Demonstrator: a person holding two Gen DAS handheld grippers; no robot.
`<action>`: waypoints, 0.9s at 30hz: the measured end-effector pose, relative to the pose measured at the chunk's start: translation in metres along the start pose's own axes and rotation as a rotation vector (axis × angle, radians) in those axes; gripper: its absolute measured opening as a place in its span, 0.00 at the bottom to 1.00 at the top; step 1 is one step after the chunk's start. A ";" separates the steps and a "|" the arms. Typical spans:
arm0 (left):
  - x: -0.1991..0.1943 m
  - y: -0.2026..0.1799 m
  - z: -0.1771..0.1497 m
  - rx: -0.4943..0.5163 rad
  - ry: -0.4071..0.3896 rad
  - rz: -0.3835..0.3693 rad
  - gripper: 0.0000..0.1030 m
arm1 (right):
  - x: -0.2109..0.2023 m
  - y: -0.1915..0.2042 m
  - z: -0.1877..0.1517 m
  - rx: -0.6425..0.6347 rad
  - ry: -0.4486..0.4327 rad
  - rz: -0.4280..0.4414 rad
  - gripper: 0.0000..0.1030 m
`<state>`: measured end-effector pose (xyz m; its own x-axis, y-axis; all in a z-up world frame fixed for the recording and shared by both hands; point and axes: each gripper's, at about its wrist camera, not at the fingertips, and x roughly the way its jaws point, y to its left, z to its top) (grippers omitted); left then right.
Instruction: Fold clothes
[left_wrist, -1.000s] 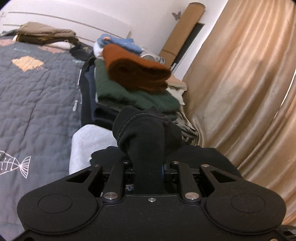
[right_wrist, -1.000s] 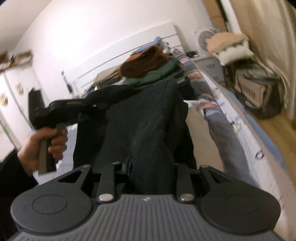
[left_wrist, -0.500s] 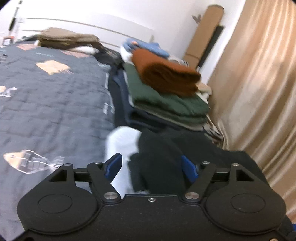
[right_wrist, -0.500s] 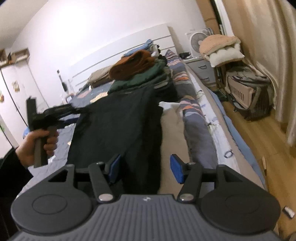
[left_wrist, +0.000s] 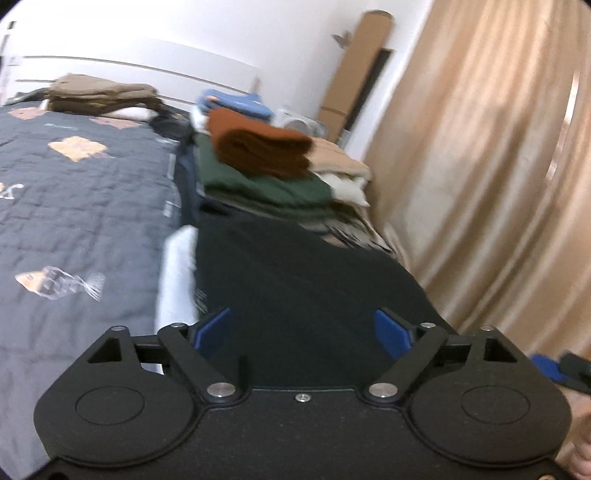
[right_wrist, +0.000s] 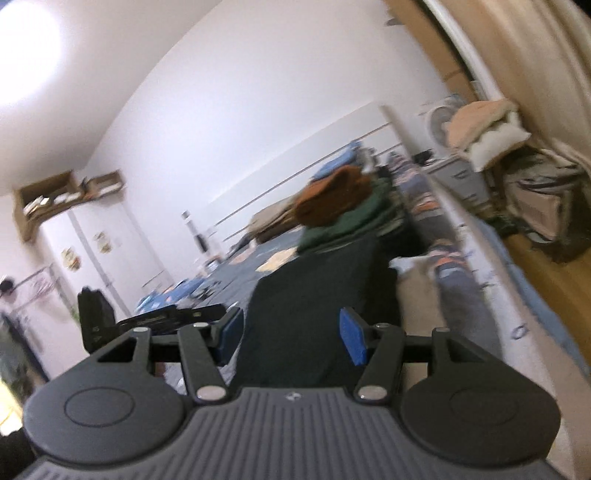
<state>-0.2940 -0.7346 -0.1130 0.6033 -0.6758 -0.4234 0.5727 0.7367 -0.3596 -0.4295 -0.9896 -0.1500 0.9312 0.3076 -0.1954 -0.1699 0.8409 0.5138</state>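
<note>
Left wrist view shows the left gripper (left_wrist: 303, 330) with its two blue-padded fingers (left_wrist: 212, 328) spread wide and gripping nothing; a black garment (left_wrist: 295, 288) lies flat on the bed (left_wrist: 81, 206) just ahead of and under them. Beyond it sits one stack of folded clothes: a rust-brown sweater (left_wrist: 258, 147) on top of a dark green one (left_wrist: 266, 184), with a blue piece (left_wrist: 236, 105) behind. A second, tan pile (left_wrist: 99, 96) rests by the headboard. A white cloth (left_wrist: 177, 273) peeks out beside the black garment's left edge. Beige curtains (left_wrist: 480, 166) hang close on the right, and a cardboard roll (left_wrist: 354, 70) leans in the corner.

From the right wrist view, the right gripper (right_wrist: 291, 334) likewise has its fingers (right_wrist: 352, 336) apart and empty, with the black garment (right_wrist: 314, 295) stretching away between them toward the brown sweater (right_wrist: 332, 199). One fan (right_wrist: 439, 122) stands by the wall; the picture is blurred.
</note>
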 end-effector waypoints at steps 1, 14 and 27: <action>-0.001 -0.006 -0.006 0.004 0.004 -0.011 0.83 | 0.004 0.000 -0.002 0.000 0.021 -0.008 0.55; -0.009 -0.012 -0.036 -0.024 0.024 0.048 0.85 | 0.044 -0.017 -0.024 0.073 0.237 -0.102 0.54; -0.018 -0.018 -0.040 0.029 -0.018 0.037 0.91 | 0.040 -0.013 -0.032 -0.046 0.344 -0.139 0.52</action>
<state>-0.3375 -0.7350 -0.1322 0.6342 -0.6490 -0.4204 0.5660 0.7600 -0.3195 -0.4005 -0.9740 -0.1908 0.7847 0.3147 -0.5341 -0.0715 0.9018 0.4263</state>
